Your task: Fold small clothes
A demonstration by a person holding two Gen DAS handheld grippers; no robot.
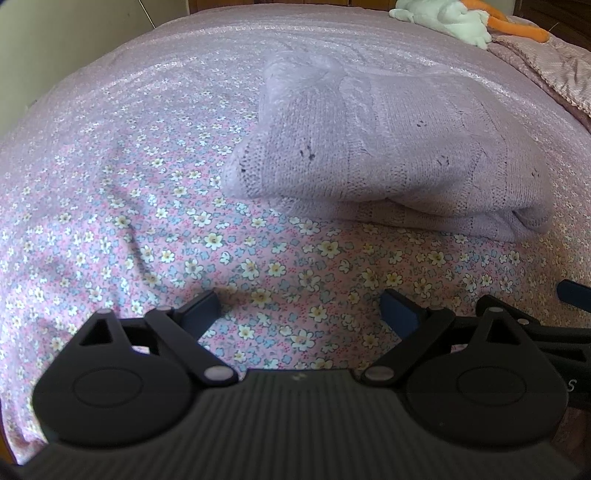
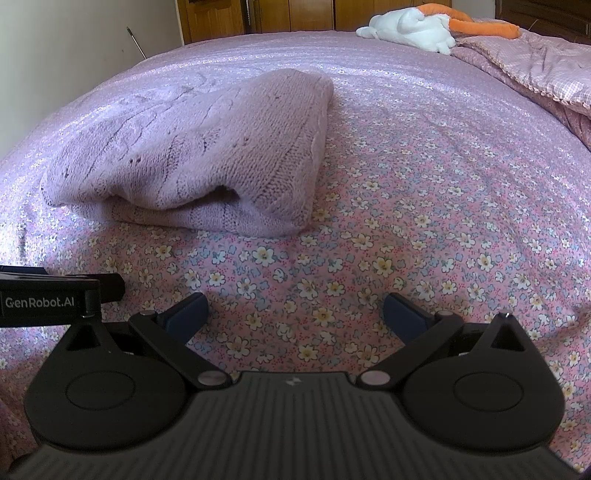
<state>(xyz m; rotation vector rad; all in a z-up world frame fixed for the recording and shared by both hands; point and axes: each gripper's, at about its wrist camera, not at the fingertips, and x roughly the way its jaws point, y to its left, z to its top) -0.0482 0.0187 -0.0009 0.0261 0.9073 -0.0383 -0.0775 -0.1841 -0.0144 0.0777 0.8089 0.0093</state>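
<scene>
A folded lilac sweater [image 1: 388, 158] lies on the floral sheet [image 1: 147, 240] of a bed. In the left wrist view it fills the centre and right of the frame, its layered fold edges facing the camera along the lower right. In the right wrist view the sweater [image 2: 192, 162] sits in the left half, upper centre-left, with a dark gap between the layers near its front edge. Small dark marks dot the knit; they may be holes in the pattern or specks, and the blur does not settle it.

The left gripper [image 1: 301, 308] hangs low in its frame, fingers spread wide with only sheet between them, short of the sweater and holding nothing. The right gripper [image 2: 295, 310] is likewise spread apart over bare sheet [image 2: 424, 221], empty, with the sweater up and to the left of it. Each gripper shows at the edge of the other's view: the left gripper [image 2: 48, 295] at the left edge of the right wrist view, and a dark tip at the right edge of the left wrist view.

At the top right of both frames a white plush [image 2: 410, 27] with an orange part rests beside a pink quilt [image 2: 535, 70]. Wooden doors [image 2: 266, 14] stand behind the bed.
</scene>
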